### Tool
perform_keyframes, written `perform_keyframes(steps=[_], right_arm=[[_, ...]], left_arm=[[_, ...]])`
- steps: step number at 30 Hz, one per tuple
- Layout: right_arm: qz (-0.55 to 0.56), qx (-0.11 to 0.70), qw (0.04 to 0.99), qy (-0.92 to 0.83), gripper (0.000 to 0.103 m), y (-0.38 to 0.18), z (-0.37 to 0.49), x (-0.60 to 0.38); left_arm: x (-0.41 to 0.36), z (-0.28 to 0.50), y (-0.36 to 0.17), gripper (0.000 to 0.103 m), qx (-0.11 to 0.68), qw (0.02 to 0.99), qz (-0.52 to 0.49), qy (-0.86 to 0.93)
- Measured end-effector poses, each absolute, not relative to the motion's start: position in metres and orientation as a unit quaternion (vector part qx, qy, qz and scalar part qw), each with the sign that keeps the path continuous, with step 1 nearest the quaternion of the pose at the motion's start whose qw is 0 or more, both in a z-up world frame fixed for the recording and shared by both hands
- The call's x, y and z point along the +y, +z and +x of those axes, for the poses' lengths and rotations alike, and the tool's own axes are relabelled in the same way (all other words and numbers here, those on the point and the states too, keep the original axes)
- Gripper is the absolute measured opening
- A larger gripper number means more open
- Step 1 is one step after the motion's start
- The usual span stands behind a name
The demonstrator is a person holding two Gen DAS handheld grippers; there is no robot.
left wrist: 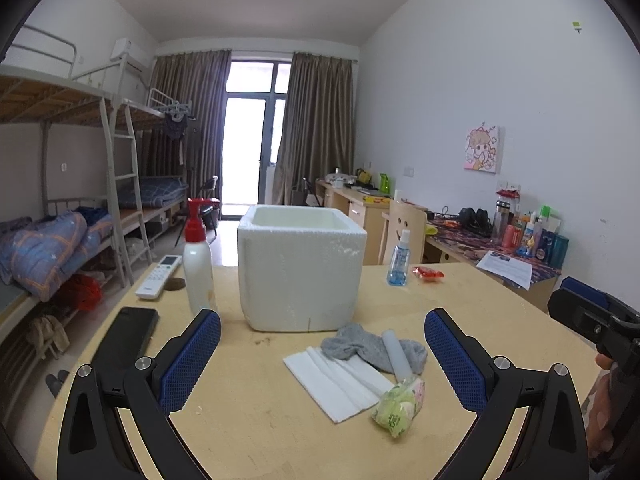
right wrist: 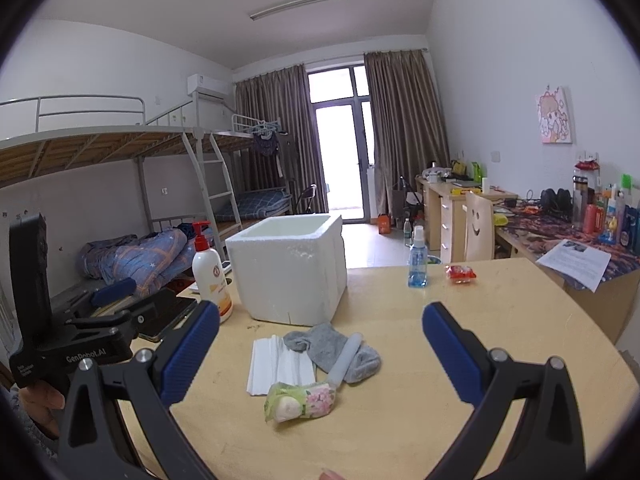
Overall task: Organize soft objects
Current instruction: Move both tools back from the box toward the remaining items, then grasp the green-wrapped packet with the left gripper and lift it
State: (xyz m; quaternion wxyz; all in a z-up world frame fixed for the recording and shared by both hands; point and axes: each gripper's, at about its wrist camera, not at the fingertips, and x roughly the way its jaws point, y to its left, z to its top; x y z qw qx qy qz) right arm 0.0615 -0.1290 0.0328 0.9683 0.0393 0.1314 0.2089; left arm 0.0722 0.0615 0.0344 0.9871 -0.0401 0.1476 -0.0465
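A grey sock [left wrist: 368, 346] [right wrist: 332, 346] lies crumpled on the wooden table, with a pale tube [left wrist: 396, 354] [right wrist: 346, 358] across it. Beside it are folded white cloths [left wrist: 336, 388] [right wrist: 276, 366] and a green floral tissue pack [left wrist: 398, 406] [right wrist: 300, 400]. Behind them stands an open white foam box [left wrist: 300, 268] [right wrist: 288, 272]. My left gripper [left wrist: 320, 364] and my right gripper [right wrist: 320, 356] both hover open above the near table edge, with nothing between their fingers. The pile sits in front of both.
On the table stand a red-capped lotion bottle [left wrist: 198, 268] [right wrist: 210, 276], a blue spray bottle [left wrist: 399, 258] [right wrist: 418, 258], a red packet [left wrist: 428, 273] [right wrist: 460, 273], a remote [left wrist: 158, 276] and a black phone [left wrist: 128, 332]. Bunk beds stand left, cluttered desks right.
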Motion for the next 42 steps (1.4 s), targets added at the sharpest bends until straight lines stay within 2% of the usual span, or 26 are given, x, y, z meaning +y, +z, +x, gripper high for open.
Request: perform_keyframes(steps=[15, 34, 40, 42], right_arm=[[0.032, 0.173, 0.964, 0.202, 0.103, 0.011, 0.074, -0.132], [0.036, 0.223, 0.959, 0.173, 0.103, -0.01, 0.102, -0.156], [0.053, 0.238, 0.954, 0.173, 0.103, -0.017, 0.11, -0.167], [0.052, 0.241, 0.953, 0.174, 0.103, -0.019, 0.112, -0.167]], left_arm=[[0.061, 0.075, 0.007, 0.102, 0.18, 0.981, -0.017, -0.076], [0.014, 0.109, -0.022, 0.102, 0.264, 0.947, 0.027, -0.178], [-0.007, 0.128, -0.037, 0.09, 0.304, 0.929, 0.045, -0.208], [-0.011, 0.133, -0.043, 0.083, 0.318, 0.923, 0.047, -0.213]])
